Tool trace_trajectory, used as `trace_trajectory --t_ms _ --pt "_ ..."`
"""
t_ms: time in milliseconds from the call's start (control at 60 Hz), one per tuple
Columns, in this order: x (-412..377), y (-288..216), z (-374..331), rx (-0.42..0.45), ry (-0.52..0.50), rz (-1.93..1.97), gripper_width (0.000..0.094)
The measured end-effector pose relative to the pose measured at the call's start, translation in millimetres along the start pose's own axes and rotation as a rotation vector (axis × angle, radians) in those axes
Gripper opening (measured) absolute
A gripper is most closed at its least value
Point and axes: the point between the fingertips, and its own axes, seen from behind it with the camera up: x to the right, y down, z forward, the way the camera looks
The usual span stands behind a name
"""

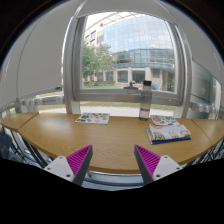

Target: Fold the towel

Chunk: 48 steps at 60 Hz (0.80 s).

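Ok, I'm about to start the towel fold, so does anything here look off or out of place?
No towel shows on the wooden table, only magazines and a book stack, lying flat. The gripper is open, holding nothing. Nothing spilled or damaged.

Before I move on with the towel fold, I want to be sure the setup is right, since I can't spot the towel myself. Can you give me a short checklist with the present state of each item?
1. Towel in view: not ok; none shows on the wooden table.
2. Fingers free: ok; the gripper is open, nothing between its pads.
3. Gripper near the work surface: not ok; it hovers short of the table's near edge.
4. Other things on the table: not ok; magazines lie at the far side and a stack of books to the right.
5. Towel below the fingers: cannot tell; that area is hidden.
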Motion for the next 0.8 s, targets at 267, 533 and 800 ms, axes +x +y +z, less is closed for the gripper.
trace_trajectory --t_ms 267,533,800 --pt "100.9 -3.0 60.3 -0.041 0.124 -0.009 0.0838" --pt "182.2 -4.6 161.9 -0.119 0.149 -0.032 0.0714" --pt "188.9 29.0 196.0 -0.248 0.094 -0.04 0.0422"
